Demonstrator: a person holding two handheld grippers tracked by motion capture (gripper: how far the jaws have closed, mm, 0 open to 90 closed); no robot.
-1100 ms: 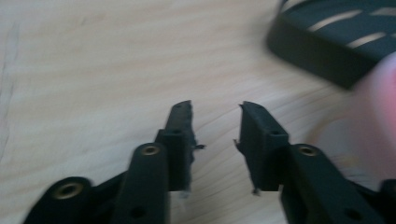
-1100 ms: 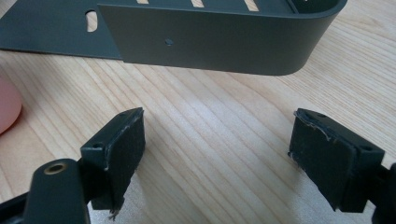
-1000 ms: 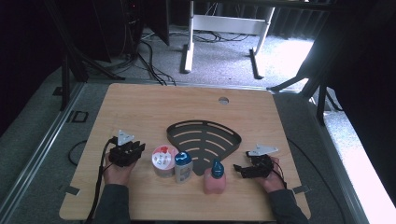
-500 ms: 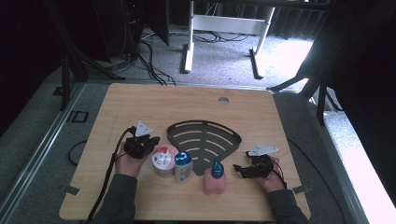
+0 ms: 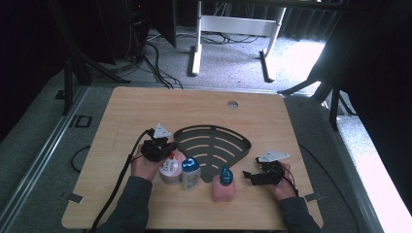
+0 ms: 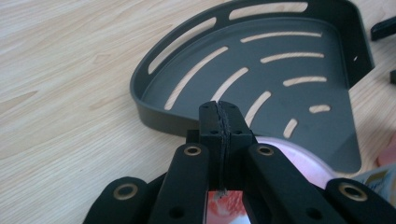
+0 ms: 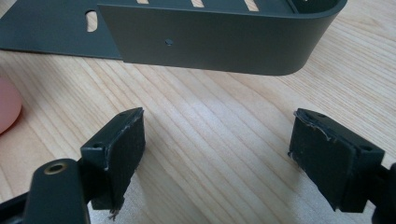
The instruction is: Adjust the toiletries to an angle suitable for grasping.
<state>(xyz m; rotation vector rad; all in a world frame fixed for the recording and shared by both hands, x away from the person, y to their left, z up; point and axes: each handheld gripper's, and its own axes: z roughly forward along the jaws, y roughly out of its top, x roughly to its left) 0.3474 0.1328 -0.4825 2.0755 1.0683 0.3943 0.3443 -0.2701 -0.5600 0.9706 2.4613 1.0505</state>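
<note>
Since a second ago my left gripper (image 5: 158, 145) has travelled from near the counter's (image 5: 121, 111) left edge toward the middle and now sits over the white-and-red tub (image 5: 170, 170), close to the near edge. Its fingers (image 6: 218, 122) were closing on the way and are now pressed flat together, pad against pad, with nothing between them; in the left gripper view the tub's pink top lies just under and behind them. They point toward the dark corner rack (image 5: 214, 148), which lies flat at the counter's centre.

The rack is fan-shaped: its curved wall faces the far edge, its pointed corner faces the near edge, so its long axis runs roughly left to right across the counter. I count about eight slots in its floor, and more slots cut through the curved wall.

Along the near edge I count three containers in a row: the tub, a bottle with a blue cap (image 5: 190, 173) touching it on the right, and a pink bottle with a blue top (image 5: 224, 185) a little farther right, below the rack's point. All three stand upright.

My right gripper (image 5: 260, 175) has stayed put near the near right corner, resting on the counter, fingers (image 7: 116, 149) spread wide and empty, aimed at the rack's straight side wall (image 7: 210, 42).
</note>
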